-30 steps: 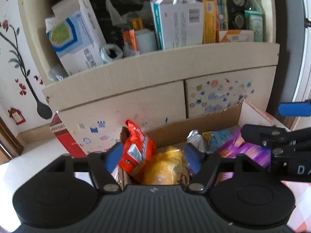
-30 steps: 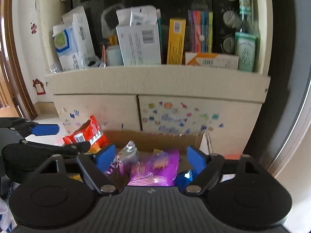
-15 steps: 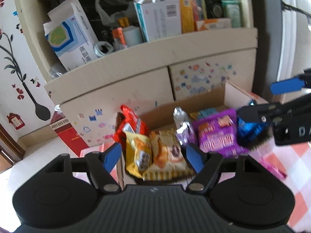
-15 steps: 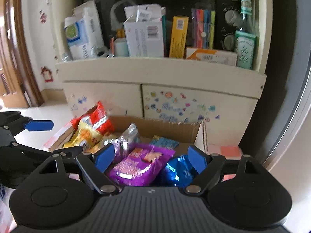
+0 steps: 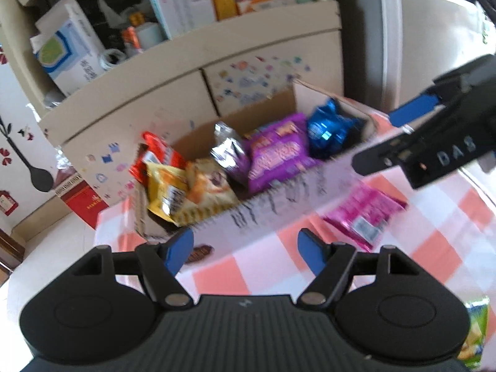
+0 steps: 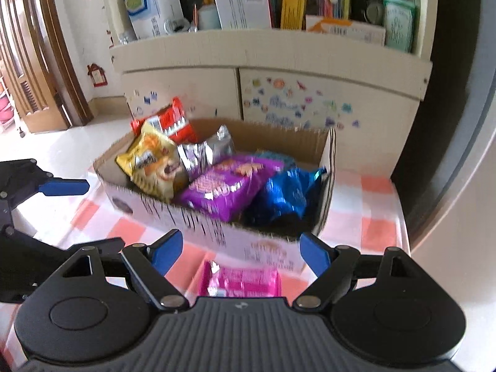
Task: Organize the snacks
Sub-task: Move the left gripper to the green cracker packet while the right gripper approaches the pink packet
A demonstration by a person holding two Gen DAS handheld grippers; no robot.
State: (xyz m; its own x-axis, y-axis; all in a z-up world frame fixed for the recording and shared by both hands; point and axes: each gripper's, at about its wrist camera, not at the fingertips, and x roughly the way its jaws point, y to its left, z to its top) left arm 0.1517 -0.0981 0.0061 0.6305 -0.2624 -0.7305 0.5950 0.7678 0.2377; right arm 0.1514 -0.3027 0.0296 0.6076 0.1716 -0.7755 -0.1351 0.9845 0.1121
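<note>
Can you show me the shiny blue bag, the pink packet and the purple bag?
Shiny blue foil bag (image 6: 286,190), right wrist view, front face.
Pink packet (image 6: 243,282), right wrist view, top face.
Purple bag (image 5: 277,153), left wrist view, front.

Matt cardboard box (image 6: 217,232) w/ glossy foil snack packs (image 6: 226,186).

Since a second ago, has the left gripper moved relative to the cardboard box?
Yes. The left gripper has pulled back from the cardboard box: its fingertips then overlapped the snacks inside, now they sit short of the box's near wall, over the checkered tablecloth.
</note>
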